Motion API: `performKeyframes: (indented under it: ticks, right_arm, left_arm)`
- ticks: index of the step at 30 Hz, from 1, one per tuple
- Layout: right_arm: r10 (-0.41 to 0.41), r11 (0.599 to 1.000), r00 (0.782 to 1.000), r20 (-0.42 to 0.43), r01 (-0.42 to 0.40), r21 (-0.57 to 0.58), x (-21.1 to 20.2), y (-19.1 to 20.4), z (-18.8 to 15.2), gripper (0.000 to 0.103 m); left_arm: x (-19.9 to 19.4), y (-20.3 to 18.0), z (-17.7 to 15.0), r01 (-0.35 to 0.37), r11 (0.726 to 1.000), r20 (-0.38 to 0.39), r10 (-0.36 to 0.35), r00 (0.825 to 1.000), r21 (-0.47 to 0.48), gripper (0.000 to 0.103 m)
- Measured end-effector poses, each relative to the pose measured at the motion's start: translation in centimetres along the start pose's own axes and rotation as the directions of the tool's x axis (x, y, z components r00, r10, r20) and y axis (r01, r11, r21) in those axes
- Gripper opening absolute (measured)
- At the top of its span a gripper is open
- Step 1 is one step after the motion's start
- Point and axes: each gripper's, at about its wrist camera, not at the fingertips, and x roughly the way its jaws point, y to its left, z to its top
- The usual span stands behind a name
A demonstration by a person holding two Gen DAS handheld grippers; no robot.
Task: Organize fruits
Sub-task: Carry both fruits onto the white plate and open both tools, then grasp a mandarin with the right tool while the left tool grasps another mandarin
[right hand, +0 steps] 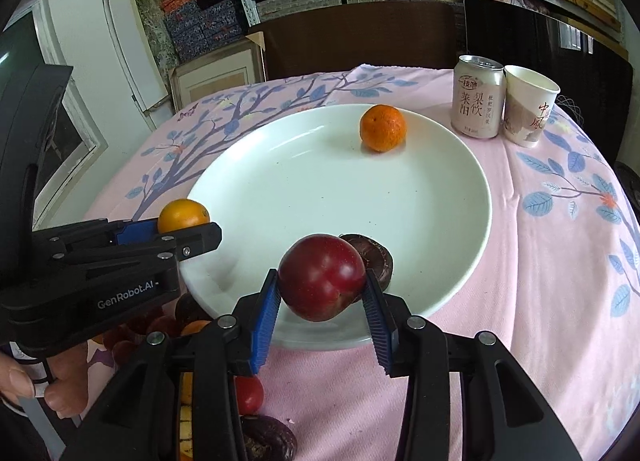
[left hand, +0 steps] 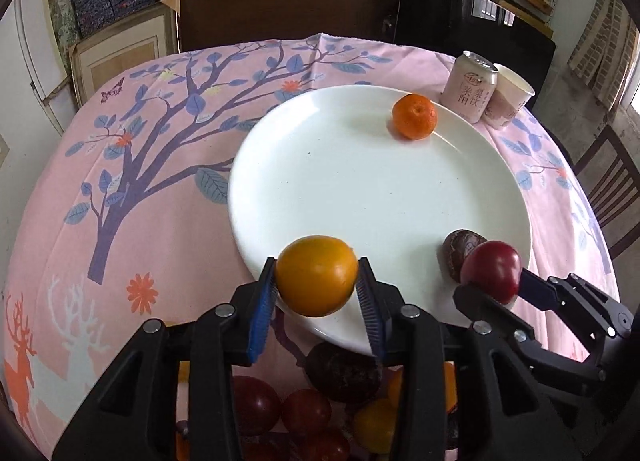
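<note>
A large white plate (left hand: 340, 181) (right hand: 280, 189) lies on the pink tablecloth. A tangerine (left hand: 414, 116) (right hand: 383, 128) sits at its far side and a dark brown passion fruit (left hand: 456, 251) (right hand: 376, 257) near its front rim. My left gripper (left hand: 318, 289) (right hand: 188, 227) is shut on a yellow-orange fruit (left hand: 316, 281) (right hand: 183, 215) over the plate's near left rim. My right gripper (right hand: 322, 293) (left hand: 494, 281) is shut on a red plum (right hand: 322, 277) (left hand: 492, 271), just in front of the passion fruit.
A pink drink can (left hand: 472, 87) (right hand: 478, 97) and a paper cup (left hand: 508, 97) (right hand: 528, 105) stand behind the plate at the right. A pile of red, orange and dark fruits (left hand: 312, 409) (right hand: 248, 393) lies on the cloth below the grippers. Chairs stand beyond the table.
</note>
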Motion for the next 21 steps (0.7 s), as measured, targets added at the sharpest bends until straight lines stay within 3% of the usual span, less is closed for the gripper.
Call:
performKeyframes:
  ticks: [1,2,4,11,21]
  right_arm:
    - [0.001,1.000,1.000,0.006,-0.001,0.001,-0.2,0.0,-0.1,0.059]
    - [0.005,1.000,1.000,0.005,-0.005,0.000,-0.4,-0.1,-0.2,0.059]
    - [0.008,1.000,1.000,0.006,-0.008,-0.001,-1.0,-0.2,-0.5,0.059]
    - [0.030,0.999,0.999,0.020,-0.030,-0.013,-4.7,-1.3,-2.7,0.062]
    - [0.039,0.998,0.999,0.009,-0.038,-0.052,-8.3,-0.9,-6.5,0.063]
  left_arm:
    - [-0.3,0.1,-0.1,0.004,1.000,0.007,-0.004,1.000,0.003,0.063]
    - [-0.9,0.1,-0.2,-0.003,1.000,0.025,0.003,1.000,0.009,0.075]
    - [-2.3,0.2,-0.6,-0.017,0.999,0.073,0.015,0.997,0.027,0.077]
    - [-6.2,2.9,-3.4,-0.036,0.998,0.118,0.030,0.993,0.053,0.083]
    - [-9.1,7.7,-9.4,-0.077,0.996,0.111,0.073,0.991,0.032,0.083]
